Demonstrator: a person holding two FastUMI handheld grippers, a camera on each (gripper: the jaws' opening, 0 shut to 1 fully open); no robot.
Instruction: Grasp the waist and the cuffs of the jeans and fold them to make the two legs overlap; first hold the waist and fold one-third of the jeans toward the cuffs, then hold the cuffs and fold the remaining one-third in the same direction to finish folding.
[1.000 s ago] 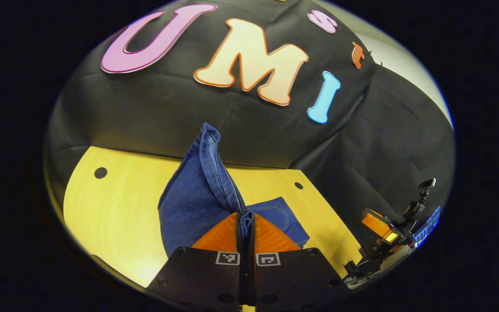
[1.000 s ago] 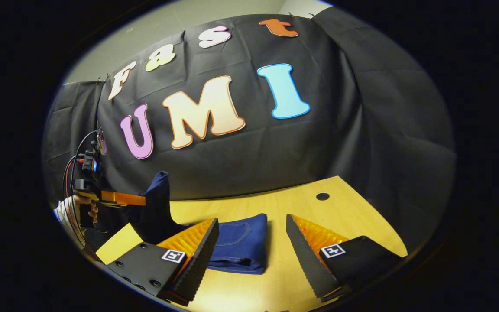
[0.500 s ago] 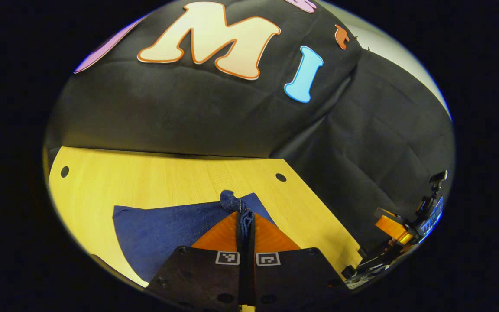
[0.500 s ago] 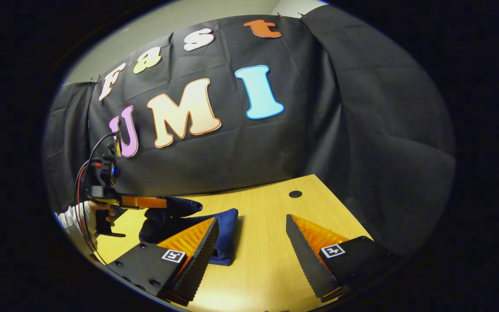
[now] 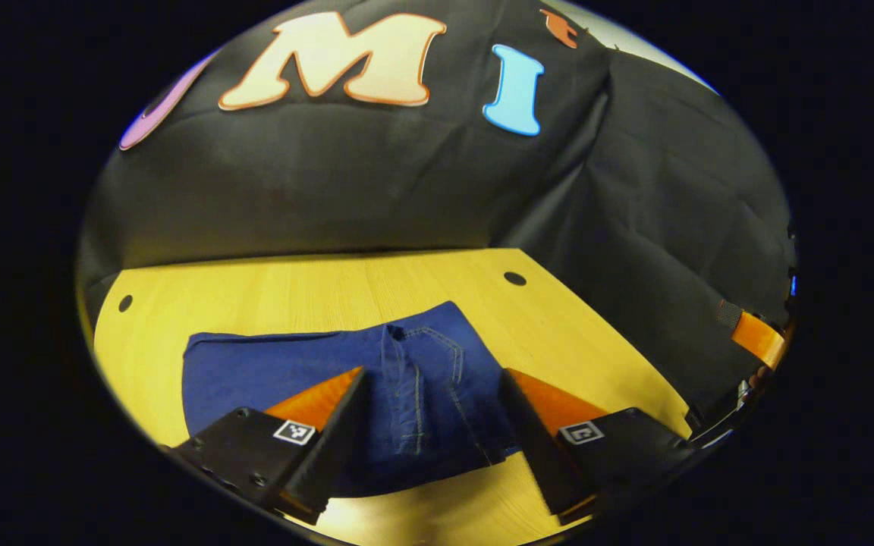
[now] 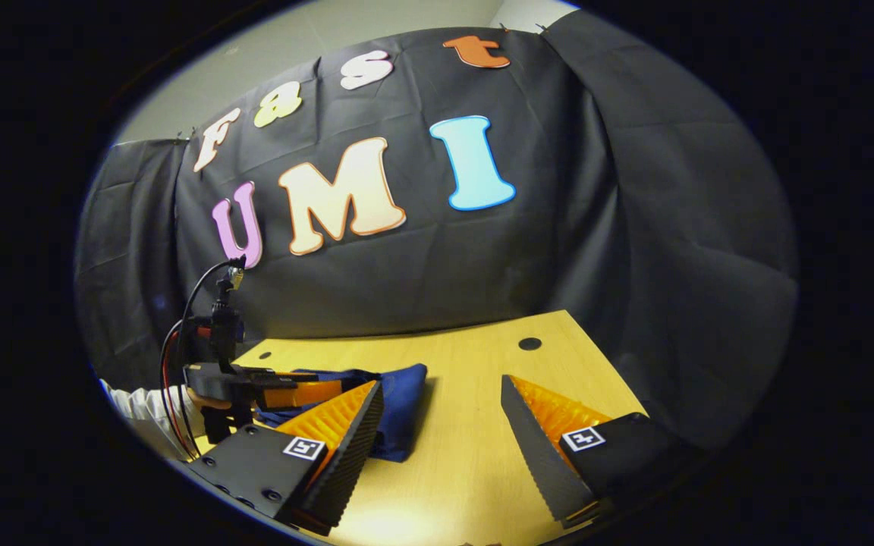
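Denim-blue jeans (image 5: 346,371) lie folded in a flat bundle on the wooden table (image 5: 270,292), nearer its front edge than the back edge by the black cloth wall, with a stitched pocket and seam facing up. In the left gripper view, the left hand-held gripper (image 5: 431,409) hangs just above the bundle with its jaws wide apart and nothing between them. In the right gripper view, the right hand-held gripper (image 6: 441,425) is likewise spread wide and empty over bare table to the right of the jeans (image 6: 399,402), while the left hand-held gripper (image 6: 285,390) sits low beside the denim, held by a hand (image 6: 198,398) in a white sleeve
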